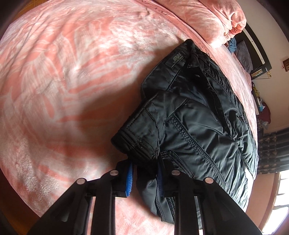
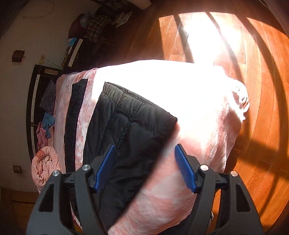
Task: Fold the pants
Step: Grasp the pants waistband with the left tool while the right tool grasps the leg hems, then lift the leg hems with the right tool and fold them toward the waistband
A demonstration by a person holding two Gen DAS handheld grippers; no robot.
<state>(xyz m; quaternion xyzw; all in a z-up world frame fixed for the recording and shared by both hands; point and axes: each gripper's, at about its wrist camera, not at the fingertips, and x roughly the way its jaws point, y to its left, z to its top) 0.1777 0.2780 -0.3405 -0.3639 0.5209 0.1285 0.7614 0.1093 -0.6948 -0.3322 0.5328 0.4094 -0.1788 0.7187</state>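
Black padded pants (image 1: 195, 112) lie folded over on a pink patterned blanket (image 1: 63, 72), the waistband with its label at the far end. My left gripper (image 1: 144, 176) is shut on a bunch of the pants' fabric near a cuff, and black cloth fills the gap between its blue pads (image 1: 129, 179). In the right wrist view the same pants (image 2: 130, 115) lie across the blanket (image 2: 180, 180). My right gripper (image 2: 145, 146) hovers open over their near edge. Its left pad is above the cloth, its right pad above the blanket, and neither pad presses on anything.
A rolled pink duvet (image 1: 225, 16) lies at the head of the bed. A second dark strip of cloth (image 2: 75, 117) lies on the blanket left of the pants. Past the bed's sunlit edge is wooden floor (image 2: 252, 90). Clothes and clutter (image 2: 95, 27) sit along the wall.
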